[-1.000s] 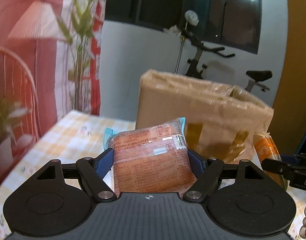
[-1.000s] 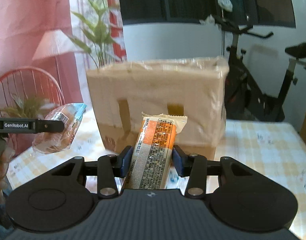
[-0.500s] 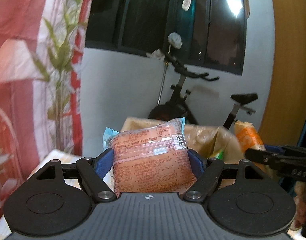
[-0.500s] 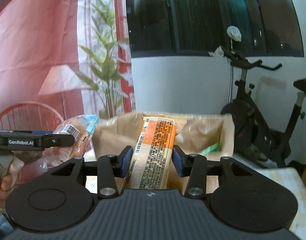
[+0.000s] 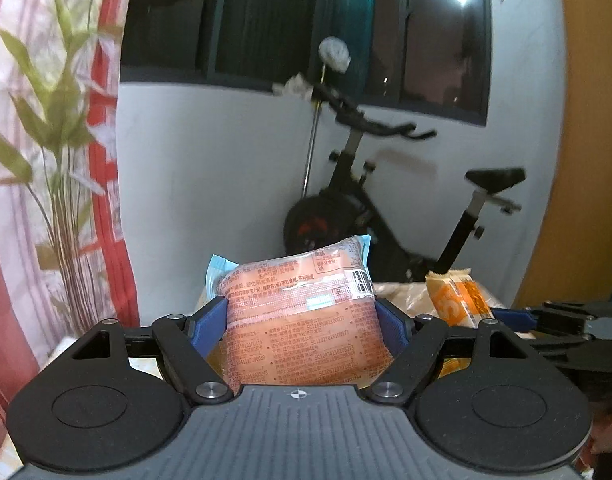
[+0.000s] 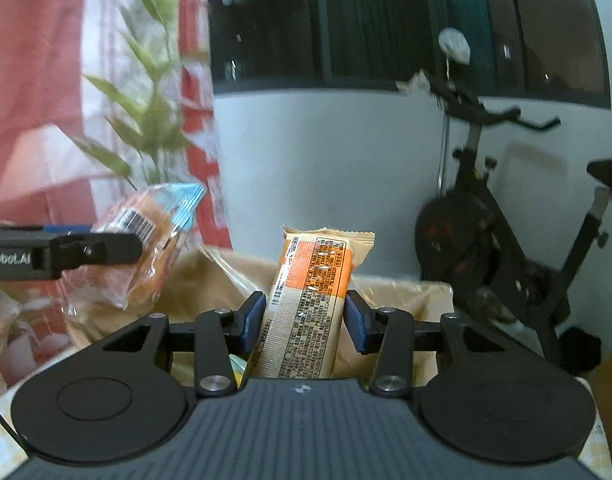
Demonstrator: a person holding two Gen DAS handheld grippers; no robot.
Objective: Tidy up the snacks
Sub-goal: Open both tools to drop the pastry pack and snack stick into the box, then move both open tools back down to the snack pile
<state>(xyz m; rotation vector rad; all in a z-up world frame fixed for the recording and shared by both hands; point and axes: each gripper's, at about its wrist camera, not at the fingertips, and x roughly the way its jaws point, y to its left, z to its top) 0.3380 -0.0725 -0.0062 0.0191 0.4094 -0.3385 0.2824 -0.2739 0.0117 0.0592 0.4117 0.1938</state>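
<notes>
My left gripper [image 5: 301,322] is shut on a clear bread packet with orange print and blue ends [image 5: 301,320]; it also shows in the right wrist view [image 6: 145,240]. My right gripper [image 6: 303,316] is shut on a long orange and beige snack bar [image 6: 310,304], which also shows in the left wrist view [image 5: 458,300]. Both are held above the open top of a brown cardboard box [image 6: 402,300], whose rim shows just behind the snacks [image 5: 402,296].
An exercise bike [image 5: 386,208] stands behind the box against a white wall under a dark window. A leafy plant [image 5: 53,140] and red curtain are at the left. A checked tablecloth [image 6: 594,444] shows at the lower right edge.
Both grippers have risen with their snacks from facing the box's side to above its open top. The box has dropped low in both views.
</notes>
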